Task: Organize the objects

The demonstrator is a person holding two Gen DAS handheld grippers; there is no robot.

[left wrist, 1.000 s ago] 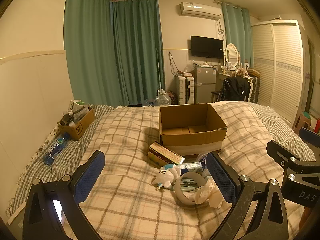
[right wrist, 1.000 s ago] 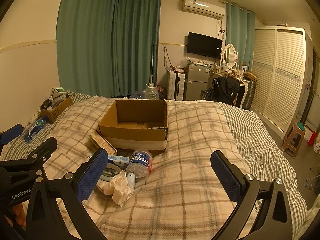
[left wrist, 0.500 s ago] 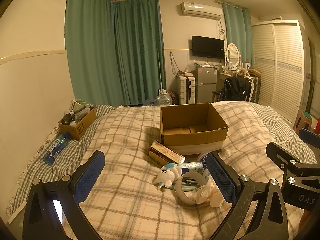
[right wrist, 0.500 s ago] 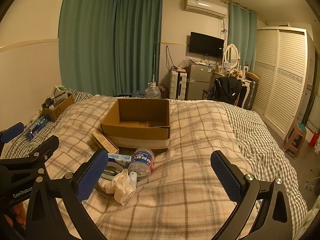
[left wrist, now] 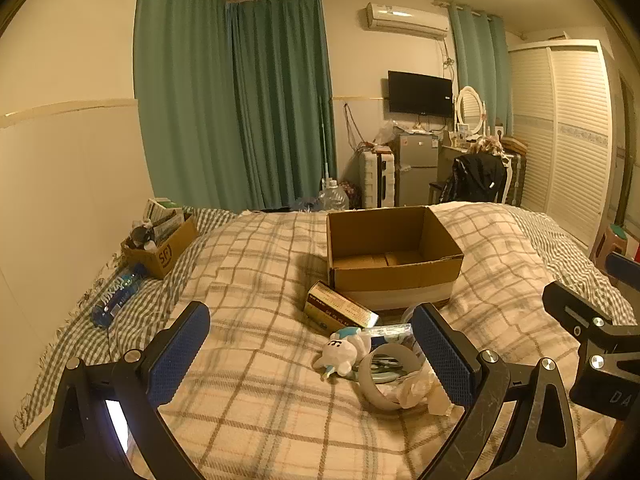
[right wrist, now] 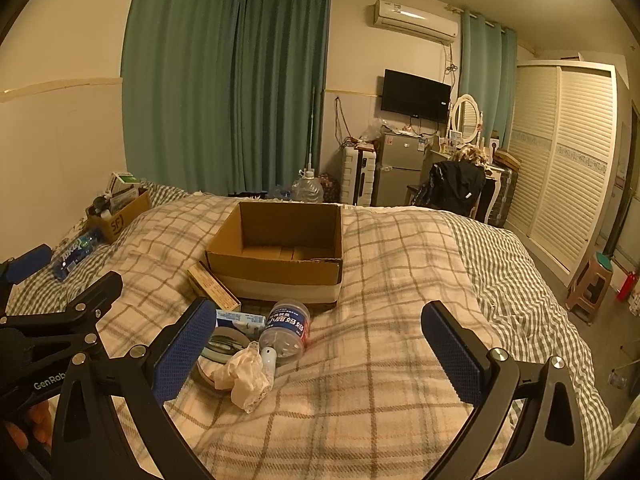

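Note:
An open, empty cardboard box (left wrist: pixel 394 258) (right wrist: pixel 280 252) stands on the plaid bed. In front of it lies a heap: a yellow carton (left wrist: pixel 338 312) (right wrist: pixel 212 286), a white plush toy (left wrist: pixel 340 354), a tape roll (left wrist: pixel 386 376) (right wrist: pixel 218 354), a crumpled tissue (right wrist: pixel 246 376), a clear jar with a blue-red label (right wrist: pixel 288 328) and a blue-white tube box (right wrist: pixel 240 320). My left gripper (left wrist: pixel 310 354) is open and empty, just short of the heap. My right gripper (right wrist: pixel 320 350) is open and empty, to the right of the heap.
A small cardboard box full of items (left wrist: pixel 160 242) (right wrist: pixel 116 214) sits by the wall at the bed's left, with a blue water bottle (left wrist: pixel 116 294) (right wrist: pixel 74 254) lying near it. A wardrobe (right wrist: pixel 568 160), stool (right wrist: pixel 592 286) and fridge (right wrist: pixel 396 170) stand beyond the bed.
Both views have drifted slightly; the box and heap sit a little to the right in frame. Both grippers stay open and nothing on the bed moved.

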